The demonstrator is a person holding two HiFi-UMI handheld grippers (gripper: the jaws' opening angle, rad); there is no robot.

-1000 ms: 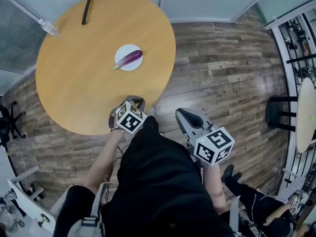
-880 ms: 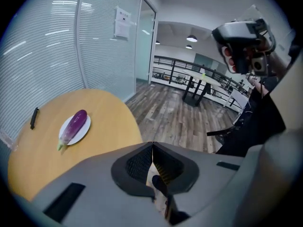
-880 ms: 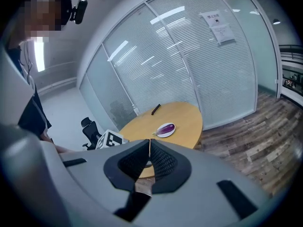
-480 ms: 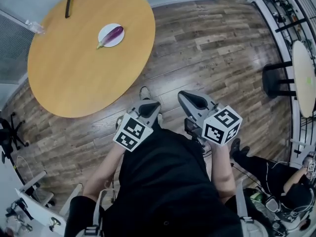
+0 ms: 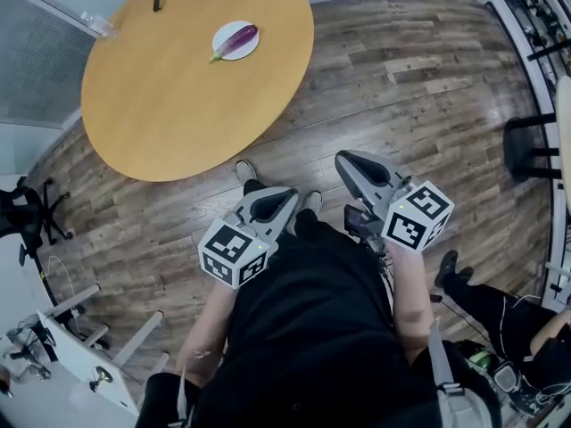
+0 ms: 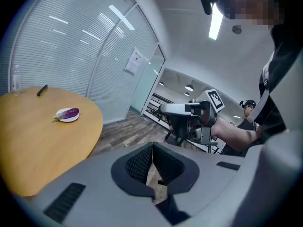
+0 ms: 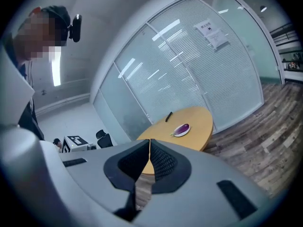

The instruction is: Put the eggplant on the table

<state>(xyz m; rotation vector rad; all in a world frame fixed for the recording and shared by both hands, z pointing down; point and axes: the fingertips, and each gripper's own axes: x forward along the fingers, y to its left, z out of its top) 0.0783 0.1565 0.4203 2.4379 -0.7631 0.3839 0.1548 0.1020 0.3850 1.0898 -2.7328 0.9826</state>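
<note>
On 1 white plate toward the table's far side lies 1 eggplant, well apart from the 2 claws: left gripper and right gripper, both pressed together and empty. It looks light, firm and glossy, so probably slippery. Best pinched gently across its thick purple middle, not the stem.

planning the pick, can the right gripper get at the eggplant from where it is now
Probably not yet: the eggplant lies on its plate across the table; the right gripper hangs over the floor. Nothing blocks the way.
</note>
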